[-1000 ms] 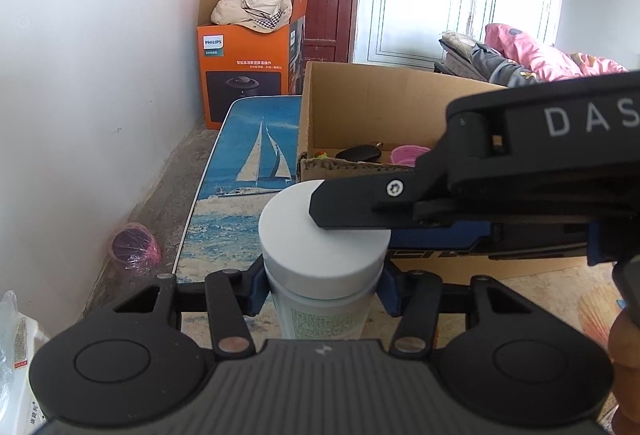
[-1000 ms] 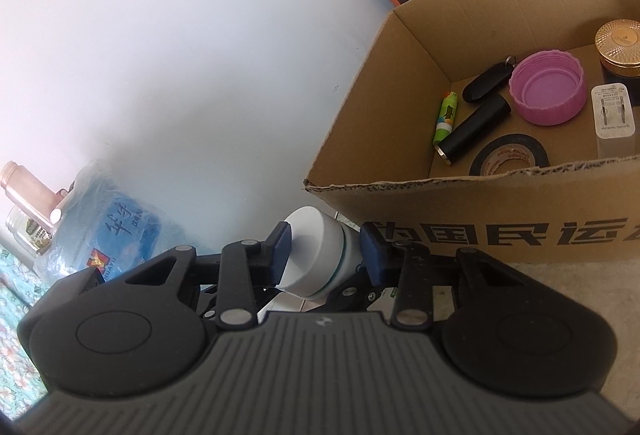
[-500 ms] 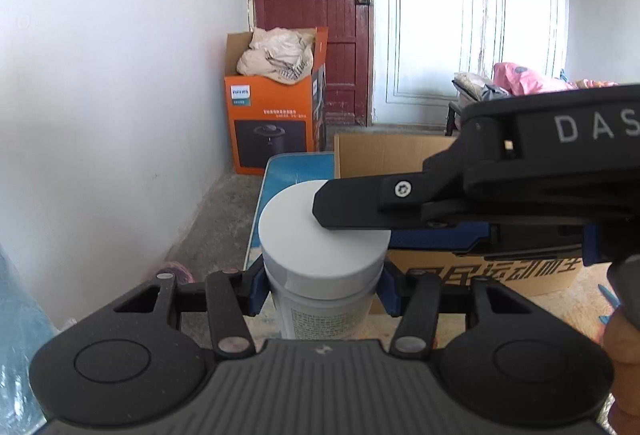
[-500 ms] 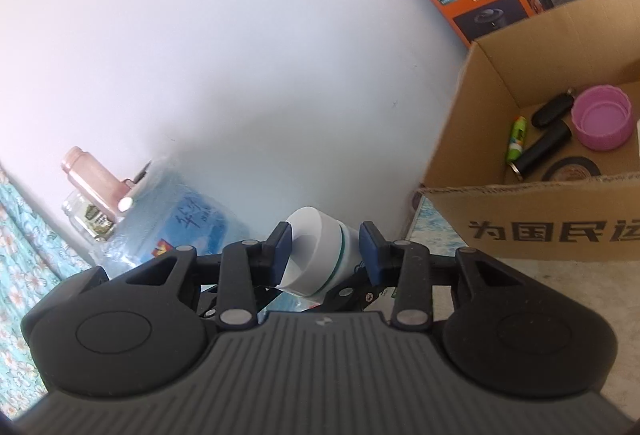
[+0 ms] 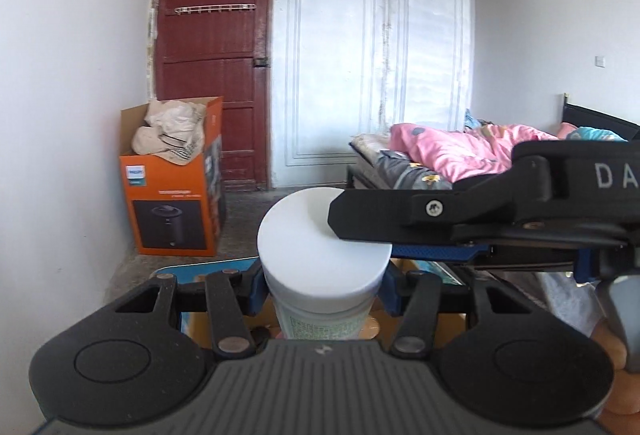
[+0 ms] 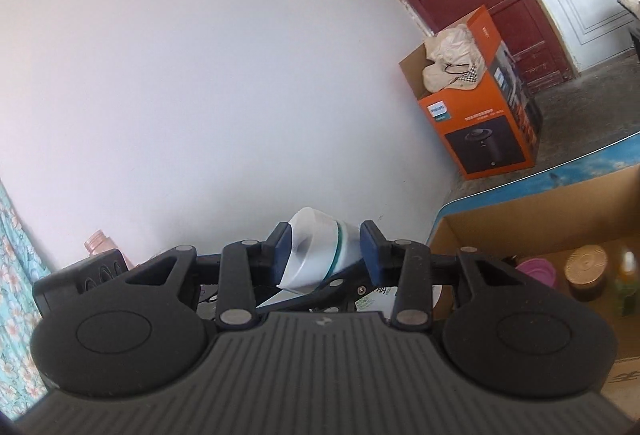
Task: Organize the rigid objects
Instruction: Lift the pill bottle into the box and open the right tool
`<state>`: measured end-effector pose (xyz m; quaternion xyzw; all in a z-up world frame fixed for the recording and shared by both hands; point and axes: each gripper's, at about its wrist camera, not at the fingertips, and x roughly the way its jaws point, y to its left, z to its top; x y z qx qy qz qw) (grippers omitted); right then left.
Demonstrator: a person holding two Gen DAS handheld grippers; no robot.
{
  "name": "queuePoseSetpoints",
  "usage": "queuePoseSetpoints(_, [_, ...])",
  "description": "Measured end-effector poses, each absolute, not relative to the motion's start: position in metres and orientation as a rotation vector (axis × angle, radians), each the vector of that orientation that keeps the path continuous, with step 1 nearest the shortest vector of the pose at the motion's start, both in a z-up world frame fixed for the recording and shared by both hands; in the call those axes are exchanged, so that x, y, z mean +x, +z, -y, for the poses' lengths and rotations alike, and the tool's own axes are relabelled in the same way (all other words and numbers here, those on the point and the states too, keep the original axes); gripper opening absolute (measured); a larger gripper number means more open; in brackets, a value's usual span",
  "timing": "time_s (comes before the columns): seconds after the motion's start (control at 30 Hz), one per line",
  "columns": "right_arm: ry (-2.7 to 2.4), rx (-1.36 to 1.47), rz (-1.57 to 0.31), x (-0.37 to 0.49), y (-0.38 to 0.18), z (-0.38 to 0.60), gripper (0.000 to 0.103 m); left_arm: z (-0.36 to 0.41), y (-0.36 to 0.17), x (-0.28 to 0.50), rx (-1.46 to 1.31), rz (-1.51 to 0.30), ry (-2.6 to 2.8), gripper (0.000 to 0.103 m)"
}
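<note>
Both grippers hold one white jar in the air. In the left wrist view its flat white lid [image 5: 316, 235] fills the centre, with the green-printed body below it. My left gripper [image 5: 324, 289] is shut on that body, a blue pad on each side. My right gripper [image 5: 360, 235] reaches in from the right and is shut across the lid. In the right wrist view the lid [image 6: 316, 251] sits tilted between the right gripper's [image 6: 326, 253] pads [image 6: 282, 253], and part of the left gripper [image 6: 340, 291] shows just beneath.
An open cardboard box [image 6: 520, 211] stands low at the right on a blue-topped table [image 6: 560, 171], holding a pink lid [image 6: 536, 269] and a gold-capped jar [image 6: 586, 263]. An orange carton [image 5: 176, 203] stands by the red door. A bed with pink bedding [image 5: 448, 151] is at the right.
Both grippers have risen together with the jar still gripped. The cardboard box has dropped low or out of view, and the door, wall and bed now fill the views.
</note>
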<state>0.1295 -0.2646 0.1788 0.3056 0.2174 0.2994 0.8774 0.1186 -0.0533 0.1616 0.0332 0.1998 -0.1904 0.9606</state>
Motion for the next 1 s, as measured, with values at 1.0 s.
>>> queuePoseSetpoints(1.0, [0.375, 0.648, -0.678, 0.185, 0.020, 0.352, 0.041, 0.152, 0.012, 0.214, 0.110, -0.869, -0.518, 0.054])
